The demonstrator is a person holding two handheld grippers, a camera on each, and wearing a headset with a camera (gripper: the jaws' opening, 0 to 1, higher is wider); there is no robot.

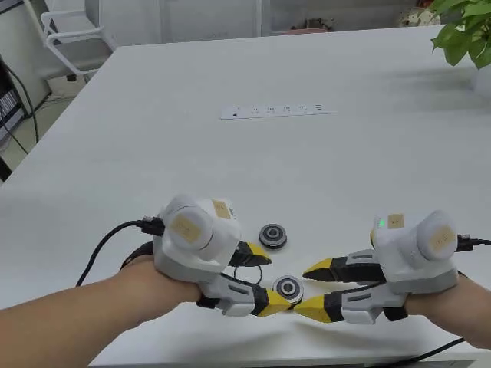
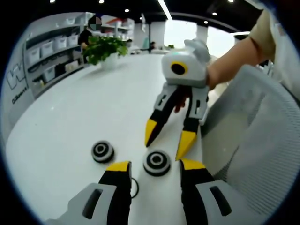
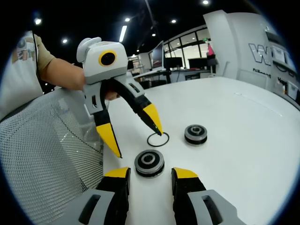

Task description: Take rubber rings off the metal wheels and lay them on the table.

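White table (image 1: 230,153), pretty bare setup. Left gripper (image 1: 270,277) and right gripper (image 1: 304,288) both have their jaws apart and are holding nothing. One wheel (image 1: 288,287) sits between the facing tips, and a second wheel (image 1: 272,235) is just past the left jaws. That near wheel isn't pinned, so I'd guess tugging its rubber just skids it. Right gripper view clearly shows a loose ring (image 3: 158,139) at a left jaw tip. In the head view it's mostly tucked under that gripper.
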